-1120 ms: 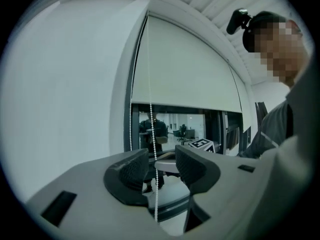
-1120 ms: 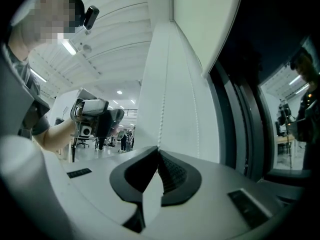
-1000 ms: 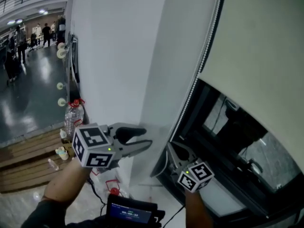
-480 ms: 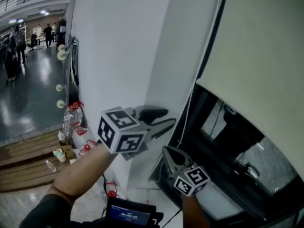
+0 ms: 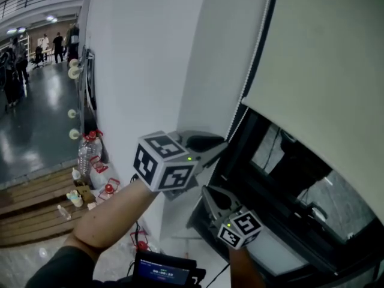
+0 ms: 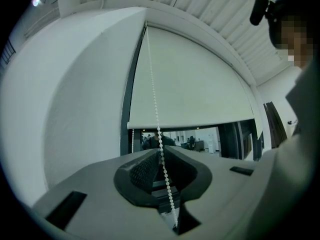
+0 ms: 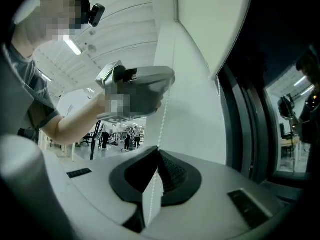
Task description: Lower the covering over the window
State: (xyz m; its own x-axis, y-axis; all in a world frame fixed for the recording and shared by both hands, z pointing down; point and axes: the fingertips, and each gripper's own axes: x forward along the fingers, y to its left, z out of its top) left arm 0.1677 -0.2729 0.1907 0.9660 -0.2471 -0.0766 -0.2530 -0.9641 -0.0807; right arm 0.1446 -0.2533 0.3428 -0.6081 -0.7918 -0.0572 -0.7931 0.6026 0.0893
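Observation:
A cream roller blind (image 5: pixel 324 59) covers the upper part of the dark window (image 5: pixel 288 167). Its white bead chain (image 5: pixel 255 47) hangs along the blind's left edge. My left gripper (image 5: pixel 223 146) is level at the chain, above the right one. In the left gripper view the chain (image 6: pixel 151 74) runs between the jaws of the left gripper (image 6: pixel 160 151), which have just been closing and now pinch it at the tips. Lower down, my right gripper (image 5: pixel 205 191) is shut on the same chain (image 7: pixel 162 119), as the right gripper view shows at the right gripper's (image 7: pixel 156 151) tips.
A white wall column (image 5: pixel 150 59) stands left of the window. A plastic water bottle (image 5: pixel 86 152) and small clutter sit at its foot beside wooden planks (image 5: pixel 30 197). A small screen device (image 5: pixel 165 270) is at the bottom. People stand far off in the hall.
My left gripper has risen and moved right to the bead chain, and its wide-open jaws have closed around it. The right gripper has stayed put on the chain.

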